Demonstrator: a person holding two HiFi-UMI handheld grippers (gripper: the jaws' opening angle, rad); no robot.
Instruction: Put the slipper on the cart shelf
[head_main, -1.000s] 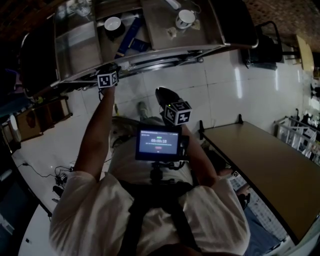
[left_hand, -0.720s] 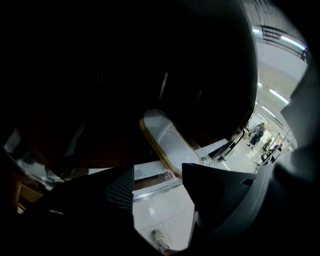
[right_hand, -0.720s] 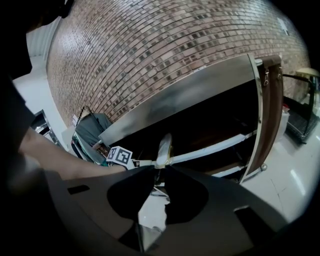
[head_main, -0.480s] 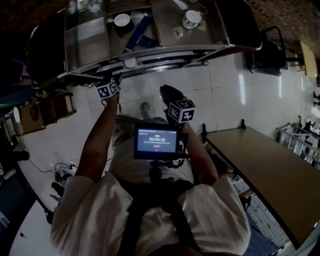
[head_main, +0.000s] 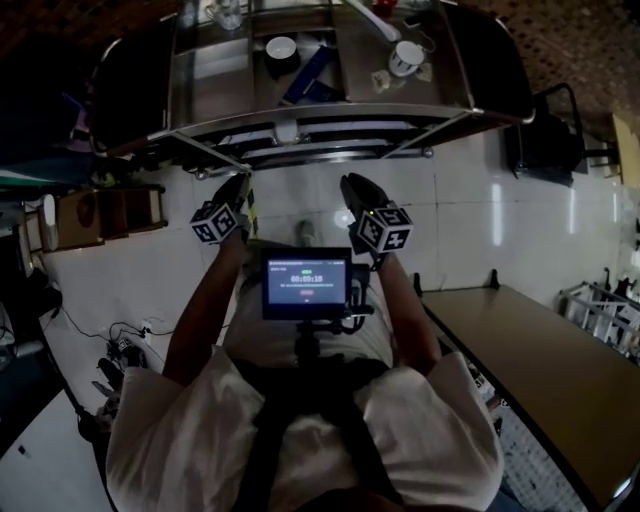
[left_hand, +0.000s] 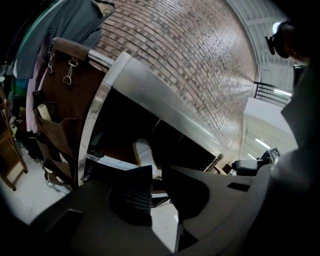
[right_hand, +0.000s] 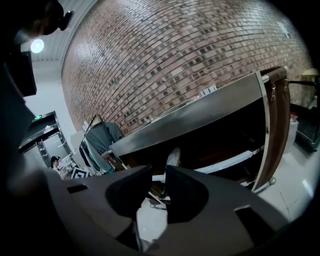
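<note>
A pale slipper (left_hand: 144, 156) lies on the lower shelf of the steel cart (left_hand: 150, 87), ahead of my left gripper (left_hand: 157, 176). That gripper's jaws are closing, with only a slim gap left and nothing between them. The right gripper view shows the same slipper (right_hand: 173, 157) beyond my right gripper (right_hand: 157, 181), whose jaws also stand a narrow gap apart and hold nothing. In the head view both grippers hang side by side just short of the cart (head_main: 330, 112), left gripper (head_main: 238, 190) and right gripper (head_main: 356, 192).
The cart's top tray carries cups (head_main: 407, 57), a dark roll (head_main: 280, 48) and a blue box (head_main: 310, 72). A wooden table (head_main: 540, 360) stands at the right. Brown bags and clothes (left_hand: 60, 100) hang beside the cart. Cables (head_main: 120, 350) lie on the tiled floor at the left.
My left gripper has pulled back from under the cart's edge toward my body. Both grippers now sit level with each other in front of the cart.
</note>
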